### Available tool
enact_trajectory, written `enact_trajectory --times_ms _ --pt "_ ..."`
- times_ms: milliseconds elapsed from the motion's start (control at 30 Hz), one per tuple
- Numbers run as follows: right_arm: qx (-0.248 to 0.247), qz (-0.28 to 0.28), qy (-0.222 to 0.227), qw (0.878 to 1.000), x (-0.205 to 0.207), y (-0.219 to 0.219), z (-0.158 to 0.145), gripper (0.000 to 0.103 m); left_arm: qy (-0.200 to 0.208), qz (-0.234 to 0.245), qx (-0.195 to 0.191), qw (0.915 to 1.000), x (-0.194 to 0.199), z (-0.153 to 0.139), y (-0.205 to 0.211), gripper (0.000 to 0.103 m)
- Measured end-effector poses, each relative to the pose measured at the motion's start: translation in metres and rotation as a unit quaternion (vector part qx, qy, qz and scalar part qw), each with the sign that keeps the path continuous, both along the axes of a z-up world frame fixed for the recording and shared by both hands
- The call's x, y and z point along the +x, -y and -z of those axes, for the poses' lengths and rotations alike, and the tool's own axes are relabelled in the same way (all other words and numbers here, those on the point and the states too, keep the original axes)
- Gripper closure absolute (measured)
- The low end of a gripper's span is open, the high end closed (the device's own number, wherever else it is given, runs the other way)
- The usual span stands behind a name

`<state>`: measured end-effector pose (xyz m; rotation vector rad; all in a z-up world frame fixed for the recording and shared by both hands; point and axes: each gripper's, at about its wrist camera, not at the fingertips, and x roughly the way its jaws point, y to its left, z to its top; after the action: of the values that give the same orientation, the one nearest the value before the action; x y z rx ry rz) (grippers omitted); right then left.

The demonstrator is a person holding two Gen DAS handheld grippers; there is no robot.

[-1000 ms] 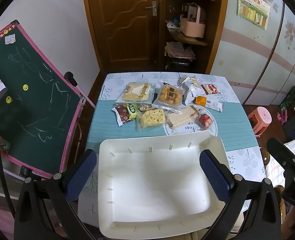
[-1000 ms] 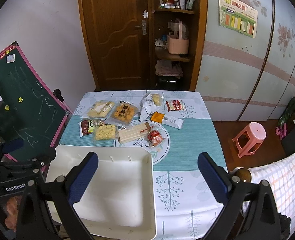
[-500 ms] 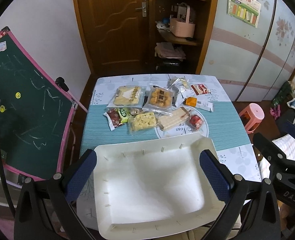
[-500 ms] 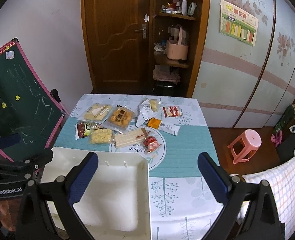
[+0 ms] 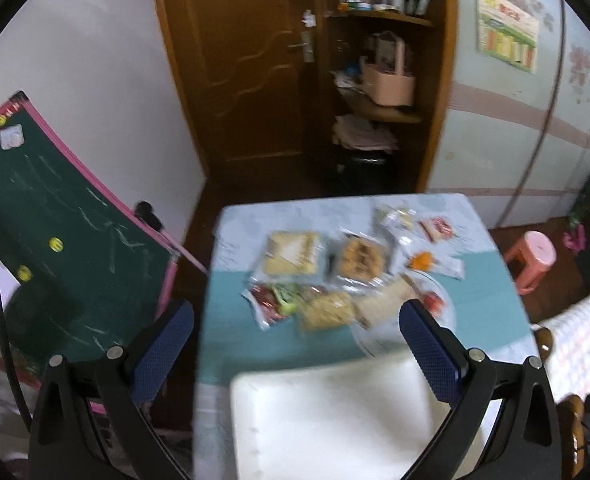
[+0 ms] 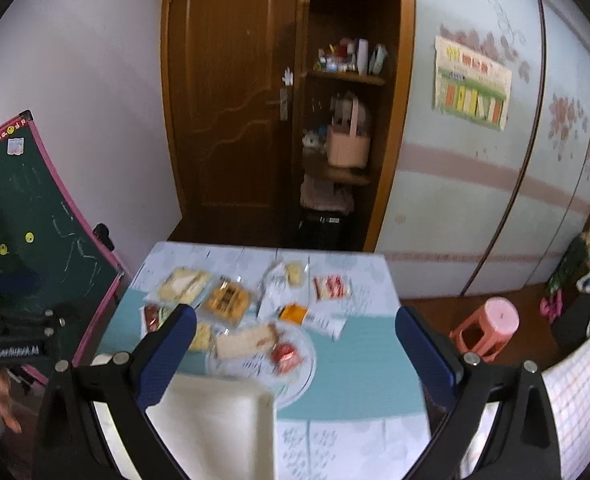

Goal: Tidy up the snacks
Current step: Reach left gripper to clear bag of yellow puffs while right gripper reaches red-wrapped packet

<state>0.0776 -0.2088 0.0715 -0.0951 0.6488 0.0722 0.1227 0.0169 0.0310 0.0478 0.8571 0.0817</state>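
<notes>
From the left wrist view, the left tool (image 5: 295, 344) hangs above the near edge of the blue-and-white clothed desk (image 5: 231, 344), its two blue-padded fingers spread wide with nothing between them. Directly below and ahead of it lies the empty white rectangular tray (image 5: 335, 412). Beyond the fingertips sits the cluster of plastic-wrapped snack packets (image 5: 335, 276), blurred but clearly loose on the cloth, none in the tray yet.

Over to the right wrist view: the right tool (image 6: 295, 344) is also wide apart and carrying nothing. The tray (image 6: 223, 420) shows under its left finger, and the snack packets (image 6: 251, 312) lie just ahead, between the fingers. A red-wrapped packet (image 6: 285, 354) and a long pale wafer packet (image 6: 247, 340) are the closest to it.

This looks like the approach step, sorting not begun. The next move probably calls for lowering one tool onto a near packet, closing across its thin edge, then carrying it back to the tray.
</notes>
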Motion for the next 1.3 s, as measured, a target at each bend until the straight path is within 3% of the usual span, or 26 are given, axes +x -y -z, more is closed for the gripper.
enact_trajectory --times_ms 133,267,467,567,700,867,1000,1233,1300 --pt "-0.032 -0.004 0.000 0.999 0.028 -0.005 0.002 0.003 -0.008 0.009 0.008 0.9999 0.029 0.010 -0.007 0.001" --pt "-0.049 -0.026 -0.038 0.998 0.062 -0.009 0.029 0.003 -0.057 0.027 0.016 0.9979 0.061 0.046 -0.002 0.001" --pt "-0.070 -0.058 -0.121 0.988 0.112 -0.021 0.106 0.004 -0.189 0.089 -0.008 0.9779 0.104 0.142 0.018 0.001" --pt "-0.072 -0.064 -0.173 0.980 0.137 -0.022 0.155 0.014 -0.240 0.071 -0.029 0.9677 0.121 0.187 0.019 0.001" --pt "-0.049 -0.064 -0.237 0.968 0.160 -0.016 0.205 0.018 -0.284 0.032 -0.068 0.9560 0.140 0.232 0.014 0.001" --pt "-0.051 -0.058 -0.279 0.957 0.175 -0.014 0.252 0.018 -0.295 -0.006 -0.107 0.9495 0.153 0.259 0.012 0.001" --pt "-0.046 -0.058 -0.298 0.952 0.179 -0.013 0.271 0.019 -0.291 -0.016 -0.150 0.9449 0.158 0.269 0.015 0.001" --pt "-0.027 -0.081 -0.323 0.942 0.182 -0.019 0.292 0.039 -0.299 -0.057 -0.142 0.9419 0.169 0.281 0.017 0.001" --pt "-0.032 -0.082 -0.320 0.943 0.180 -0.022 0.292 0.039 -0.307 -0.067 -0.136 0.9396 0.172 0.286 0.015 0.009"
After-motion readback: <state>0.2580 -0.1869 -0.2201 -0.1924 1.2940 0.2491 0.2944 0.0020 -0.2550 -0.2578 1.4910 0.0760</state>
